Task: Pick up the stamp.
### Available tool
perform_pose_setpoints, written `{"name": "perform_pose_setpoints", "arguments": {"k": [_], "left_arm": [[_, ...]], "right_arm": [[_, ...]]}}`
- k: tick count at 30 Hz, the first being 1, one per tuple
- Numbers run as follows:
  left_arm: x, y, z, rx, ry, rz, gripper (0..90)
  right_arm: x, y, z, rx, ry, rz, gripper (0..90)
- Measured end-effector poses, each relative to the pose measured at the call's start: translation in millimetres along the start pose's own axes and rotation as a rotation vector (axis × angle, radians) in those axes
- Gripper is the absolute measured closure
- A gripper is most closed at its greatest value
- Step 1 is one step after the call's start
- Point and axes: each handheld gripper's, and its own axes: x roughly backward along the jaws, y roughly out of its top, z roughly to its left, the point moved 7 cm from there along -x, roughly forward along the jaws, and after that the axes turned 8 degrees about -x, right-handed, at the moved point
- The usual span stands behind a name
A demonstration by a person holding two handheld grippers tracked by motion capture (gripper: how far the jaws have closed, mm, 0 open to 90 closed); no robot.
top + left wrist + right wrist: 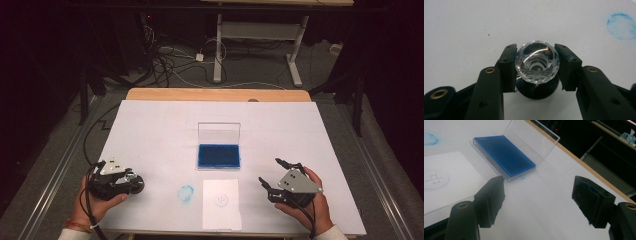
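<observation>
A: Left tongs (537, 67), status?

B: Clenched on the stamp (537, 62). Left gripper view showed both pads pressed vs. its clear faceted knob, one per side, black base below resting on the table (150, 130). Knob sat approx. centred btw the pads.

A: And where was that on the table?

B: Near-left corner in the high view, left tongs (131, 184) low over the white top w/ the person's left hand (100, 197) wrapped round the body. Stamp itself too dark to pick out there.

A: Right tongs?

B: Released. Right tongs (539, 202) stood wide apart in the right gripper view, nothing btw them, just bare table. High view had the right tongs (270, 176) at near right, held by the right hand (307, 205), pointing inward twd the middle.

A: Other items?

B: Ink pad (218, 156), blue, in a clear case, lid (219, 133) standing upright at its far edge. Sat mid-table. Just in front of it, nearer the person, a white paper sheet (221, 204) w/ a faint circle mark (221, 199) printed on it. Left of the sheet, a round blue smudge (185, 194) on the table, close to it but apart. Same smudge (621, 26) showed top right in the left gripper view.

A: Right tongs touching the ink pad?

B: No. Ink pad (504, 156) lay ahead of them, apart.
</observation>
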Motion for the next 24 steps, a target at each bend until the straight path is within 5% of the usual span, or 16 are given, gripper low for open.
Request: {"name": "perform_pose_setpoints", "arguments": {"k": [12,24], "left_arm": [[-0.6,1.7,-2.7,-0.030,0.034,-0.012,54.5],[15.3,15.7,3.3,-0.023,0.049,-0.115,54.6]], "right_arm": [[-0.1,-0.5,-1.3,0.003,-0.008,0.000,28.1],[4.8,-6.4,-8.8,-0.074,0.001,-0.004,25.8]]}}
